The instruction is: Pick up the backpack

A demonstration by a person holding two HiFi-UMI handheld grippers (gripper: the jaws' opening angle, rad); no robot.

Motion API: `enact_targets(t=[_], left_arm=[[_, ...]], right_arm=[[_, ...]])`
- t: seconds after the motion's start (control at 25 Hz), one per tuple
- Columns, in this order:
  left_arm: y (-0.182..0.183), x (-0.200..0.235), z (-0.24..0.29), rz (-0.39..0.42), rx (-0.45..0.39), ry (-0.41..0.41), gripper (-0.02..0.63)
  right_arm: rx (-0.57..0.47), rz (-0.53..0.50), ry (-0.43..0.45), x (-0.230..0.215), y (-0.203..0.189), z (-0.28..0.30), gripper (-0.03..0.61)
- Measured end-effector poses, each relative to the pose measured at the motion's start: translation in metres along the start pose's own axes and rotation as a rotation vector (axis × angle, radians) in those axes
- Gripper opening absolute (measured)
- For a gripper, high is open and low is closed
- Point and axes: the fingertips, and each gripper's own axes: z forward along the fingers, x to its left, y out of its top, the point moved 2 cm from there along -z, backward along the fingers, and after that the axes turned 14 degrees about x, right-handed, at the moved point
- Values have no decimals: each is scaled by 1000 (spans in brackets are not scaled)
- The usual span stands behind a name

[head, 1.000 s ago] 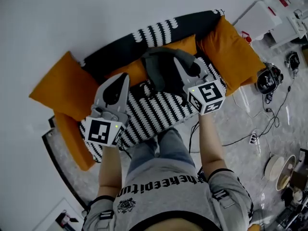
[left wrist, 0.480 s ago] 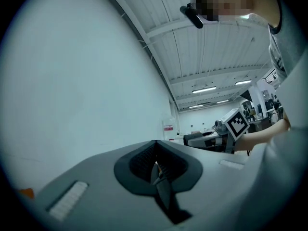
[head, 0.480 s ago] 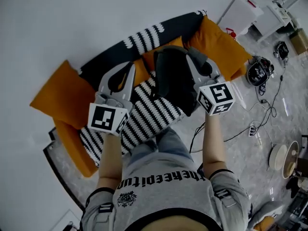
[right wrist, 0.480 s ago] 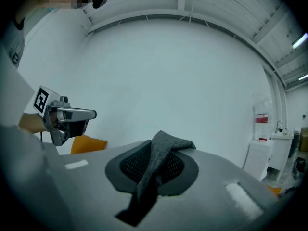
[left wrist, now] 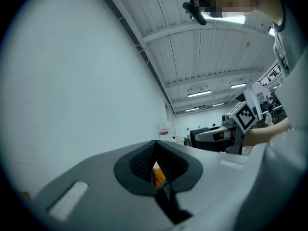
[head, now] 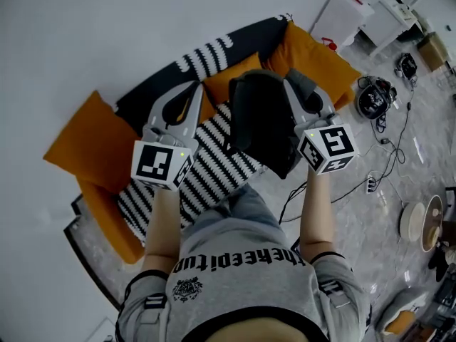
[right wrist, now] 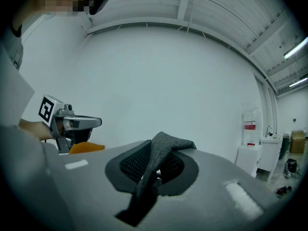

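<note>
The dark backpack hangs clear of the striped sofa, between the two grippers in the head view. My right gripper is shut on its grey fabric strap, which drapes over the jaw tips in the right gripper view. The bag's body hangs below and left of that gripper. My left gripper is held to the left of the bag, apart from it. Its jaws meet at the tips with nothing between them; only an orange cushion shows through the gap behind.
Orange cushions sit at both ends of the sofa, which stands against a white wall. On the grey floor to the right lie cables, a dark headset-like thing and a round bowl. A white cabinet stands beyond.
Both grippers have risen. The right one has lifted the backpack off the sofa seat, and the bag now hangs free. The left gripper went up beside it with nothing in it.
</note>
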Motion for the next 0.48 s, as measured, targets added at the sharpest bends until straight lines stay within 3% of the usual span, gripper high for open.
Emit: enact_targets(t=[0.48], left_arm=[[7, -8, -13, 14, -31, -3, 17]], right_arm=[[-63, 12, -15, 13, 9, -33, 38]])
